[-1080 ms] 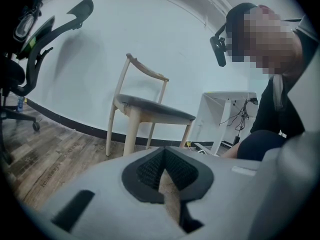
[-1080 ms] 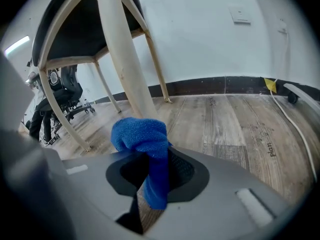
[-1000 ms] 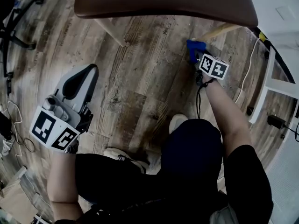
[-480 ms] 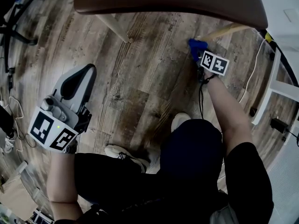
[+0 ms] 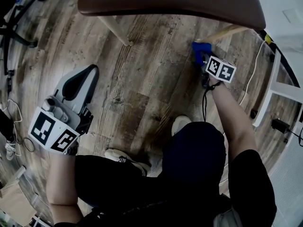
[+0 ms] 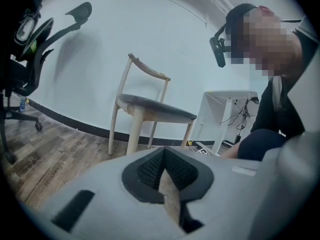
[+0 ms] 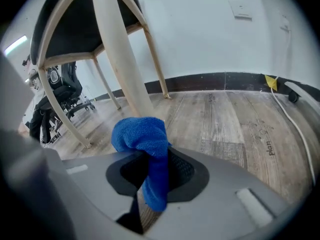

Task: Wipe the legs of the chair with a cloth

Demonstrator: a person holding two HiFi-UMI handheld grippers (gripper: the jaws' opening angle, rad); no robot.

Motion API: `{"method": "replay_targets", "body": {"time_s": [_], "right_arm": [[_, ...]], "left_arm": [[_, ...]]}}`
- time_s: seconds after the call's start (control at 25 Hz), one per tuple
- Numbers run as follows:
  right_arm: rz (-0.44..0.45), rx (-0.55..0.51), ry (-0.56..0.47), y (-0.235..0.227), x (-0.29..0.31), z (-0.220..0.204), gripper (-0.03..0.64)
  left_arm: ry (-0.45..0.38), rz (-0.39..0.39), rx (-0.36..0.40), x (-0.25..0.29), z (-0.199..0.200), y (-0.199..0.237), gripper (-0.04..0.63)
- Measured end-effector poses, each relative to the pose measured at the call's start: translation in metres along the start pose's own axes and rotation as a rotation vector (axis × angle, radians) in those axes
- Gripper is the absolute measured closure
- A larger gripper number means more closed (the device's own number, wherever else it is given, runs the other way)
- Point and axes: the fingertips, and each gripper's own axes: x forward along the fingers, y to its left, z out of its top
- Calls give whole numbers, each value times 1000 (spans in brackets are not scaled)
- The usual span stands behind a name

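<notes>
In right gripper view only — jaws on cloth [image 7: 142, 139]

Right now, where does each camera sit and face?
Head view: on the person's head, facing steeply down at chair seat and floor; both forearms, left gripper, right gripper show.
Left gripper view: held low, facing the whole chair by the wall; its shut, empty jaws and the person's leg show.
Right gripper view: near the floor, facing a chair leg; its jaws pinch the blue cloth.
Shared: head and right gripper views both show cloth and leg.
</notes>
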Motion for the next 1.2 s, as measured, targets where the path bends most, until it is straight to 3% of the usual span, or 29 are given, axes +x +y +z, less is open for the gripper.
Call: {"method": "replay_targets", "body": {"time_s": [0.28, 0.48, 0.72, 1.2], "right_arm": [[82, -25, -259, 35, -79, 76, 528], [132, -119, -460, 67, -148, 145, 528], [160, -206, -619, 100, -208, 198, 528], [480, -164, -576, 214, -195, 195, 526]], "left_arm": [[-22, -18, 4, 0, 6, -3, 591], [-32, -33, 9, 0, 10, -8, 591], [-47, -39, 14, -2, 15, -12, 591], [-58, -42, 24, -9, 20, -15, 591]]}}
